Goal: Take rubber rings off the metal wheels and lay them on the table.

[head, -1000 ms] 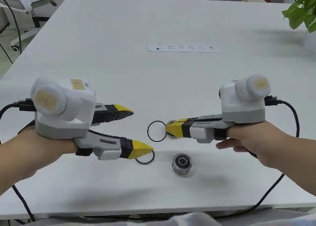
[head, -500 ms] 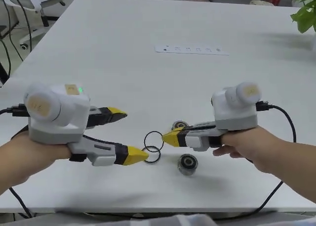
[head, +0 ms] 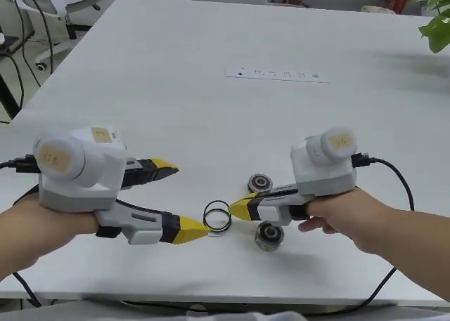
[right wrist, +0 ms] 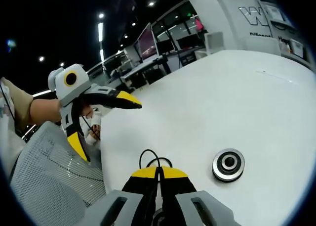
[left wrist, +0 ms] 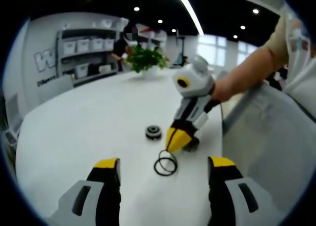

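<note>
Two thin black rubber rings [head: 216,216] lie overlapped on the white table [head: 211,110], also seen in the left gripper view [left wrist: 165,164]. My right gripper [head: 238,207] is shut, and one ring [right wrist: 153,158] loops out from between its yellow tips. My left gripper [head: 181,199] stands open just left of the rings, holding nothing. One bare metal wheel [head: 259,182] lies beyond the right gripper [left wrist: 177,137]; it shows in both gripper views [right wrist: 228,164] [left wrist: 153,132]. A second wheel [head: 269,235] sits just below the right gripper's jaws.
A white power strip [head: 276,74] lies flush at mid-table. Green plant leaves [head: 439,26] hang over the far right corner. Office chairs [head: 49,5] stand past the far left edge. Cables [head: 394,194] trail from both grippers. The table's front edge is close below the hands.
My right gripper has carried its ring left and nearer, so it now overlaps the ring lying on the table. The left gripper stays open beside them. The head camera has shifted.
</note>
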The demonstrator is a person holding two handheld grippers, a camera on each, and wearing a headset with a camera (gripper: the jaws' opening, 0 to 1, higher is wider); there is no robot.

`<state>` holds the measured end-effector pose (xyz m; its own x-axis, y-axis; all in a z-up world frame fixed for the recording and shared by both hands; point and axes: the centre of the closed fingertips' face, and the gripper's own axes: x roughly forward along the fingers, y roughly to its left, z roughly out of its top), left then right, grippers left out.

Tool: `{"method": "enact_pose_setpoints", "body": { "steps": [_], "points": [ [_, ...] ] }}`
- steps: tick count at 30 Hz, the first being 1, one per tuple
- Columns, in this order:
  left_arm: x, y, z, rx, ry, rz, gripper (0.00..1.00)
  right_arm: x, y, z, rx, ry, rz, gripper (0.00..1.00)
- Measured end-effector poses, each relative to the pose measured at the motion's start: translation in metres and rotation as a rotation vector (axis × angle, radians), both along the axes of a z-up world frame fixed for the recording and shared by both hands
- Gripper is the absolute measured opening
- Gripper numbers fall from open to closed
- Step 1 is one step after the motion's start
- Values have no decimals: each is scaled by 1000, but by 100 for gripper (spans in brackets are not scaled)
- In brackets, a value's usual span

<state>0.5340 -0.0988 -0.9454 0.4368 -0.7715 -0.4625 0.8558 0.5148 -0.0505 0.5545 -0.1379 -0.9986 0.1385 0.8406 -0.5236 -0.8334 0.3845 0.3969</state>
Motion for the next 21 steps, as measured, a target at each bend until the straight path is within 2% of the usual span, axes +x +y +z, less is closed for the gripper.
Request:
{"method": "enact_pose_setpoints", "body": {
  "steps": [9,16,21],
  "points": [
    [-4,5,-4,8,8,15,73,0,-1,-9,-32,-2,-2,0],
    [-5,7,-5,10,14,26,73,1,-1,-11,-48,-20,-5,0],
    [-6,8,-5,16,14,27,73,1,-2,-12,-57,-27,-6,5]
  ]
}}
